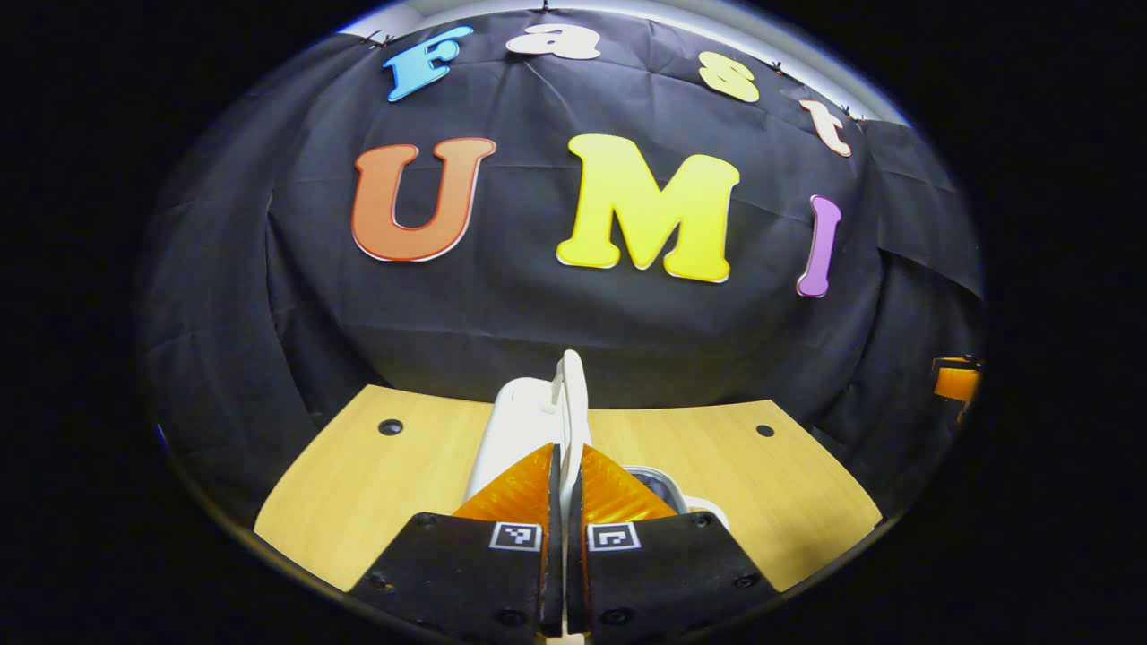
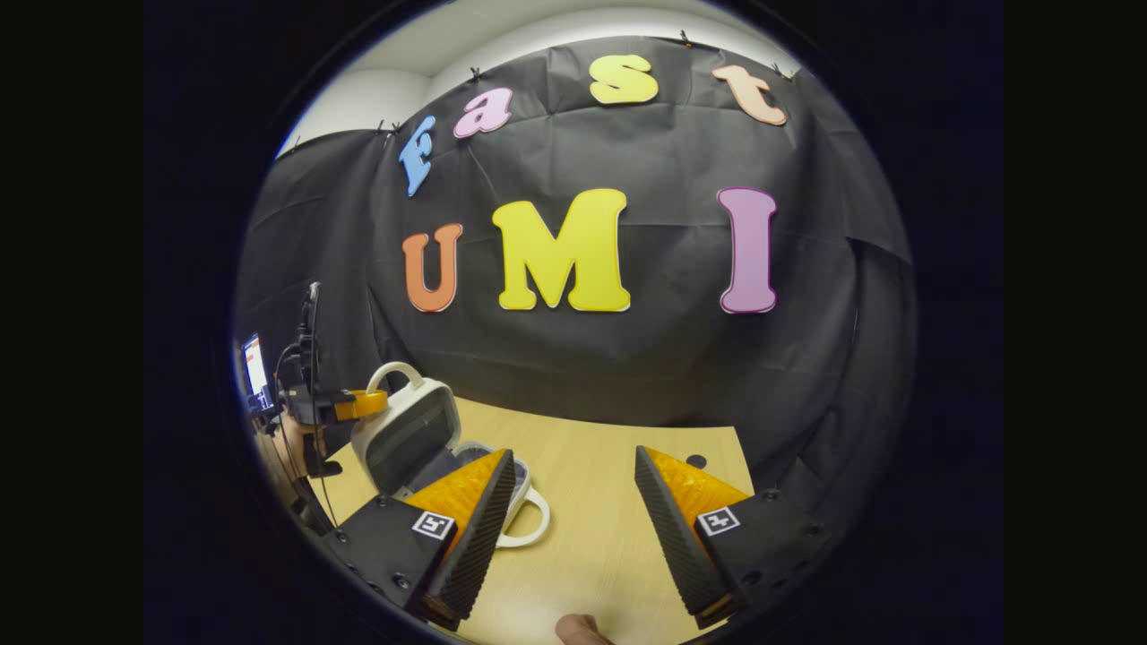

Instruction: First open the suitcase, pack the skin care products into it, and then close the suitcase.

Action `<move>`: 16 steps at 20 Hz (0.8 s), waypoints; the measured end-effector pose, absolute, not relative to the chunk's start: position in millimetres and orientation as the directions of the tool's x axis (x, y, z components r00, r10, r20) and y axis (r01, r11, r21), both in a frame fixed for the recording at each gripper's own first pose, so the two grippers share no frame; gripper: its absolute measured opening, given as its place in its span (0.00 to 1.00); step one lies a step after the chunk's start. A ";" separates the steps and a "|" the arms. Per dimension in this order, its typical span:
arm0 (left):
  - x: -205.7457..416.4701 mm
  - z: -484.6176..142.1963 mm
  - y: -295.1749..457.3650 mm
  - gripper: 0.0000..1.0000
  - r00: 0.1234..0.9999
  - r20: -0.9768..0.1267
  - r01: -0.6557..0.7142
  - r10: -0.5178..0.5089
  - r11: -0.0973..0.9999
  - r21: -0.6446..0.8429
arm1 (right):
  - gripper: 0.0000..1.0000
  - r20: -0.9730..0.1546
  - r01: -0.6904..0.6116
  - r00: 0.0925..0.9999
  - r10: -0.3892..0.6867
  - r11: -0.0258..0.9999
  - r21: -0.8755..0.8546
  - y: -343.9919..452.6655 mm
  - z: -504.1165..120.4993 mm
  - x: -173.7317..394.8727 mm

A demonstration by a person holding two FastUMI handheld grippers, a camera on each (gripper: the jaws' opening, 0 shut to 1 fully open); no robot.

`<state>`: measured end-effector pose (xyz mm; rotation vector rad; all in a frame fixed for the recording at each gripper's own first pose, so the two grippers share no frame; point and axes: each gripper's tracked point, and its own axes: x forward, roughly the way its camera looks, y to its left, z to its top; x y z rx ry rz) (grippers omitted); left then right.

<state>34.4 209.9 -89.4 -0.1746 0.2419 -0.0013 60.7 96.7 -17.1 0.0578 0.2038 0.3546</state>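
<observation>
Left gripper [image 1: 563, 484]: fingers nearly pressed together, pinching rim of raised white suitcase lid [image 1: 529, 421]. Right gripper [image 2: 573, 502]: fingers spread, empty, above wooden counter [image 2: 591, 537]. Suitcase [image 2: 421, 448] stood open at counter's left; we saw lower handle [image 2: 529, 524] toward right gripper. We judged risks: thin lid slipping from pinch and dropping shut; light case tipping or sliding. We could not make out skin care products.
</observation>
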 end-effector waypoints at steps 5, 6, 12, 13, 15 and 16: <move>47.3 -116.1 130.0 0.05 0.948 -0.305 0.060 -0.095 0.991 -0.121 | 0.80 -0.199 -0.325 0.919 0.340 0.940 0.104 77.7 -25.7 61.1; 49.7 -123.3 116.8 0.05 0.940 -0.326 0.075 -0.105 0.992 -0.104 | 0.80 -0.202 -0.320 0.920 0.335 0.942 0.105 73.5 -27.6 61.6; 65.1 -176.4 55.3 0.05 0.882 -0.439 0.163 -0.174 0.985 -0.063 | 0.80 -0.221 -0.256 0.934 0.280 0.958 0.132 35.3 -42.4 54.8; 65.1 -183.9 49.0 0.05 0.871 -0.460 0.181 -0.175 0.983 -0.032 | 0.80 -0.227 -0.245 0.935 0.271 0.960 0.139 30.0 -46.1 53.7; 66.2 -197.0 42.4 0.05 0.846 -0.506 0.202 -0.170 0.979 0.009 | 0.77 -0.241 -0.220 0.937 0.252 0.963 0.152 20.6 -53.0 52.8; 66.6 -206.4 40.7 0.05 0.832 -0.531 0.209 -0.163 0.978 0.027 | 0.77 -0.250 -0.208 0.937 0.244 0.965 0.160 15.9 -56.7 52.1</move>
